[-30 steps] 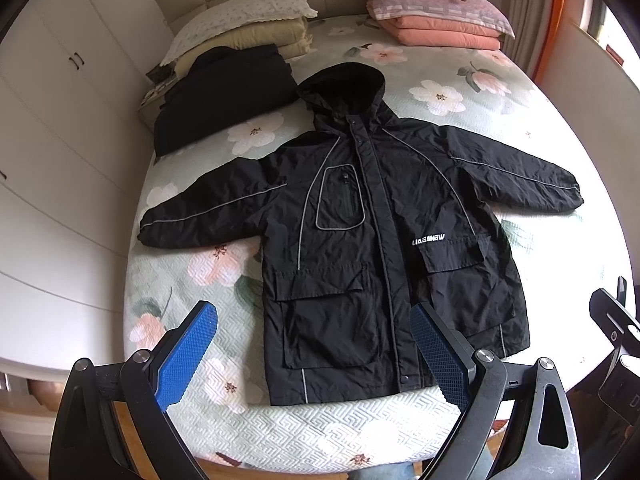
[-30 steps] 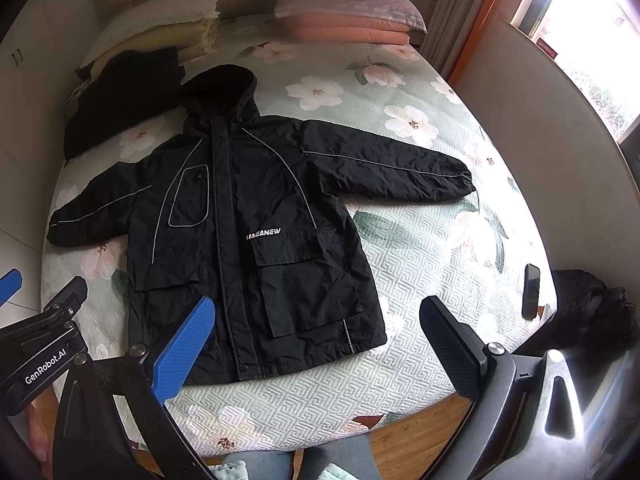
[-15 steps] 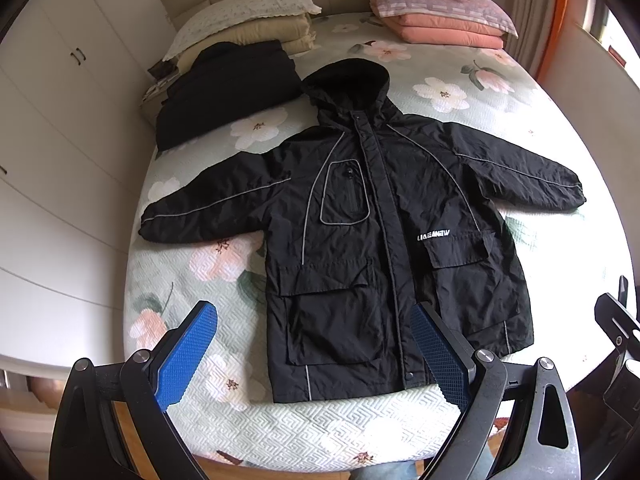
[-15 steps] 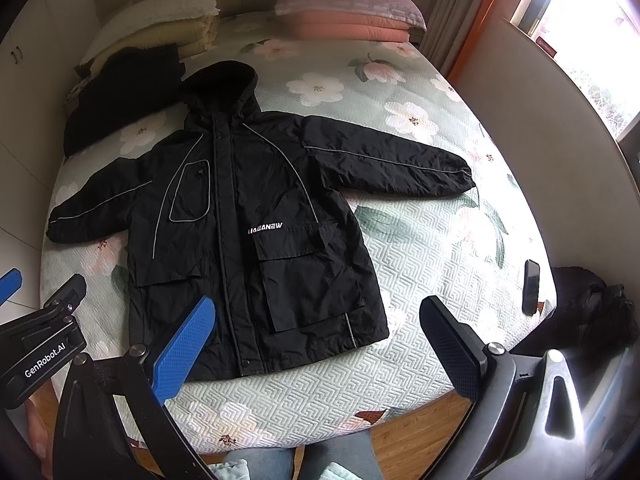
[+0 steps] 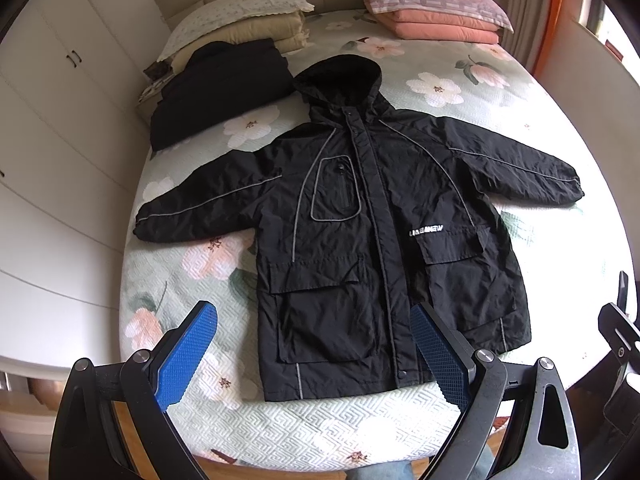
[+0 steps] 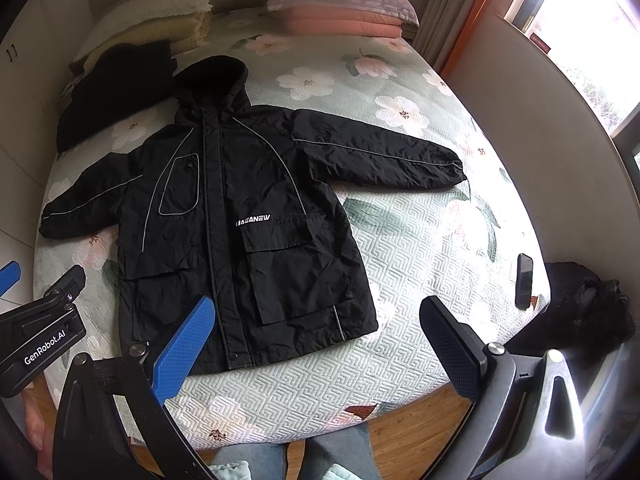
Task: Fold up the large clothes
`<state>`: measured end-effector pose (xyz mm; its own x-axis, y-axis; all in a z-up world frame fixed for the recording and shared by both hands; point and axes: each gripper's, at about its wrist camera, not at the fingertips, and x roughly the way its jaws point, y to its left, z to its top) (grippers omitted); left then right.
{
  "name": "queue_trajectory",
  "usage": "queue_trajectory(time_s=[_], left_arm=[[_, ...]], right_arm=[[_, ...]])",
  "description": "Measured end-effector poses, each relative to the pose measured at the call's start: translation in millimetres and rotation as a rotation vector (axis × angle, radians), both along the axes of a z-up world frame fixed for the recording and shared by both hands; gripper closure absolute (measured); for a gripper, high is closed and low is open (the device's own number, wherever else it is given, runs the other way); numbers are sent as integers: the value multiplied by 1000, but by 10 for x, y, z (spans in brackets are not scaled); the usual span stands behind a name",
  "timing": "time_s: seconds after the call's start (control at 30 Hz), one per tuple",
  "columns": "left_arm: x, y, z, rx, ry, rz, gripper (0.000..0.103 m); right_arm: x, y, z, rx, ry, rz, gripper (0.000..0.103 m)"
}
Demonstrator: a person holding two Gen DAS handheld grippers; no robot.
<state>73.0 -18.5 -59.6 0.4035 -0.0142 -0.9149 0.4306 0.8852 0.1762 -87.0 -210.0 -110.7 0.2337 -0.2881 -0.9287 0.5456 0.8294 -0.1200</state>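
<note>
A black hooded jacket [image 5: 360, 220] lies flat, front up, on the floral bedspread [image 5: 500, 92], sleeves spread to both sides and hood toward the headboard. It also shows in the right wrist view [image 6: 240, 216]. My left gripper [image 5: 314, 354] is open and empty, held above the foot of the bed over the jacket's hem. My right gripper [image 6: 318, 350] is open and empty, above the bed's foot edge just right of the hem. Neither touches the jacket.
A folded black garment [image 5: 216, 88] lies at the far left near stacked pillows [image 5: 240, 24]. Pink folded bedding [image 5: 436, 16] sits at the far right. A phone [image 6: 524, 280] lies near the right edge. White cupboards [image 5: 48, 152] stand left; a wall [image 6: 540, 128] stands right.
Both grippers have drifted slightly back and up, so the jacket sits a little lower in the left view and higher in the right. The jacket has not moved. Both stay open.
</note>
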Motion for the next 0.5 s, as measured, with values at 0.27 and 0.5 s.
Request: queue_trajectory(time_s=[0.27,0.5], left_arm=[[-200,-521,31,17,-15,-13,5],[-238,-1375,-15,-4,-52,-33,5]], right_arm=[[-77,-563,-55,25,-21,-3,0],[-205,-1692,-145,-12,-86,-47,0]])
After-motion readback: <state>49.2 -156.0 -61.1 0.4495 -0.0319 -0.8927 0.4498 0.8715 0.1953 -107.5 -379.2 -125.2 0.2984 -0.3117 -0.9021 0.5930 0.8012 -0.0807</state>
